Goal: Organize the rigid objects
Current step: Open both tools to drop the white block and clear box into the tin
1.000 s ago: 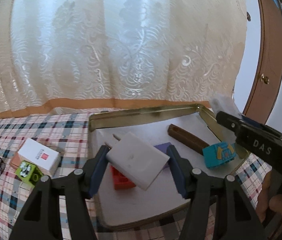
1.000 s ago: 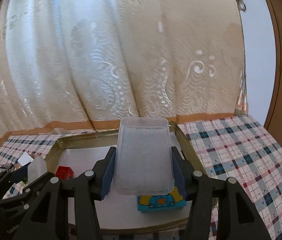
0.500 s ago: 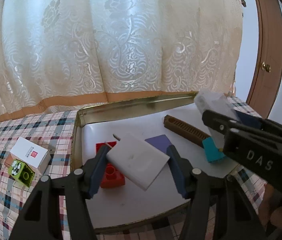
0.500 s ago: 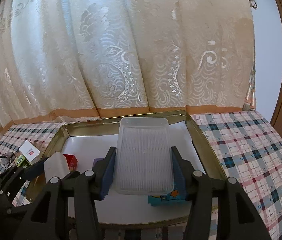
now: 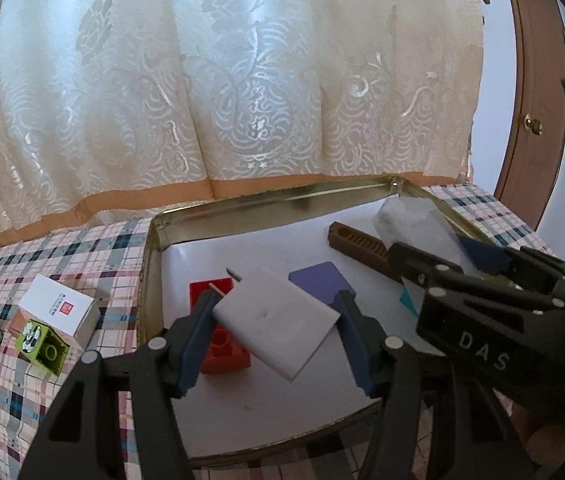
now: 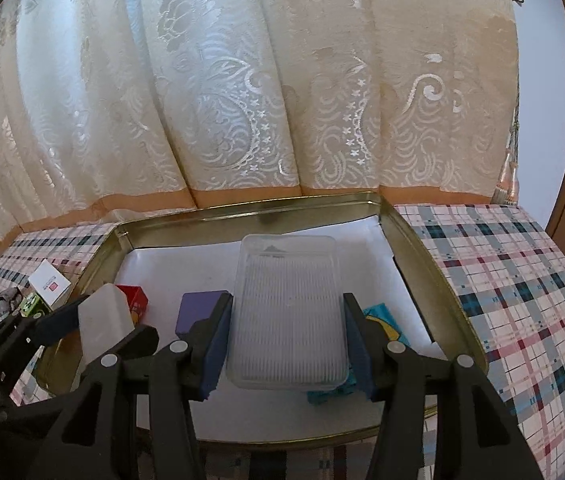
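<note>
Left gripper (image 5: 276, 330) jaws clamp a white charger (image 5: 278, 326), right gripper (image 6: 286, 340) jaws a clear box (image 6: 288, 312), both held over the tray (image 6: 242, 210), likely for placing inside.

Both cameras ride low on their tools, looking forward and slightly downward along the fingers toward the lace curtain (image 5: 242, 92).

The left wrist view sits close over the near-left part of the gold-rimmed tray (image 5: 282, 196), with the plaid surface (image 5: 62, 256) spreading to its left; the right tool (image 5: 494, 308) crosses its right side.

The right wrist view hangs close over the tray's near-right part, with the plaid cloth to its right and the left tool (image 6: 82, 332) at lower left.

Both views share the tray, the red block (image 5: 224, 344), the purple block (image 6: 198, 310), the white box (image 5: 56, 308) outside the tray, the curtain and the door (image 5: 534, 92) at the right.
</note>
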The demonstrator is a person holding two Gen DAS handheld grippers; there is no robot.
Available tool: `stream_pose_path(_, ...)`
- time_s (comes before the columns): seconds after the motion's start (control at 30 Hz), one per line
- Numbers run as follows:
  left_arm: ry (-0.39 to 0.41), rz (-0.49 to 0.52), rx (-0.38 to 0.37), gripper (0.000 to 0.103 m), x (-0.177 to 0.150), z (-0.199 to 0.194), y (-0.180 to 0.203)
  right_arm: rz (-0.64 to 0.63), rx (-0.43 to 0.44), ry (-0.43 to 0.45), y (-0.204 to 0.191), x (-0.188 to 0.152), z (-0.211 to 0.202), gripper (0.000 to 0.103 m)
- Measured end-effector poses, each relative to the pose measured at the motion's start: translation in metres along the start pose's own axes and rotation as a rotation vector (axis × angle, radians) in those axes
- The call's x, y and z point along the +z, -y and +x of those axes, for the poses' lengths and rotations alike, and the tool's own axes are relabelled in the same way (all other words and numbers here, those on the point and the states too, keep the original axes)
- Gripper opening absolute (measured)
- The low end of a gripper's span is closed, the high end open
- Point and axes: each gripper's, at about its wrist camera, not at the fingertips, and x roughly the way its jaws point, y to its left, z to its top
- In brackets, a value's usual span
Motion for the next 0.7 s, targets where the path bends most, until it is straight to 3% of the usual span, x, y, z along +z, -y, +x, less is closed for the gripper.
stream_pose_path(0.4, -0.056, -0.016, 0.030, 0.060, -0.001, 0.011, -0.003, 0.013, 0.050, 0.014, -0.002, 0.002, 0.003, 0.056)
stream_pose_path(0.47, -0.039, -0.025, 0.041, 0.070, -0.002, 0.007, -0.004, 0.028, 0.053, 0.037, -0.001, 0.003, -0.001, 0.058)
stream_pose_path(0.53, -0.008, -0.025, 0.046, 0.099, -0.002, -0.001, -0.003, 0.047, 0.028, 0.070, 0.002, 0.004, -0.007, 0.077)
stream_pose_path(0.63, 0.065, -0.020, 0.070, 0.103, 0.001, -0.014, -0.001, 0.075, 0.035, 0.124, 0.005, 0.006, -0.019, 0.081)
stream_pose_path(0.7, 0.071, -0.012, 0.069, 0.103, 0.002, -0.016, -0.001, 0.102, 0.037, 0.159, 0.008, 0.006, -0.027, 0.081)
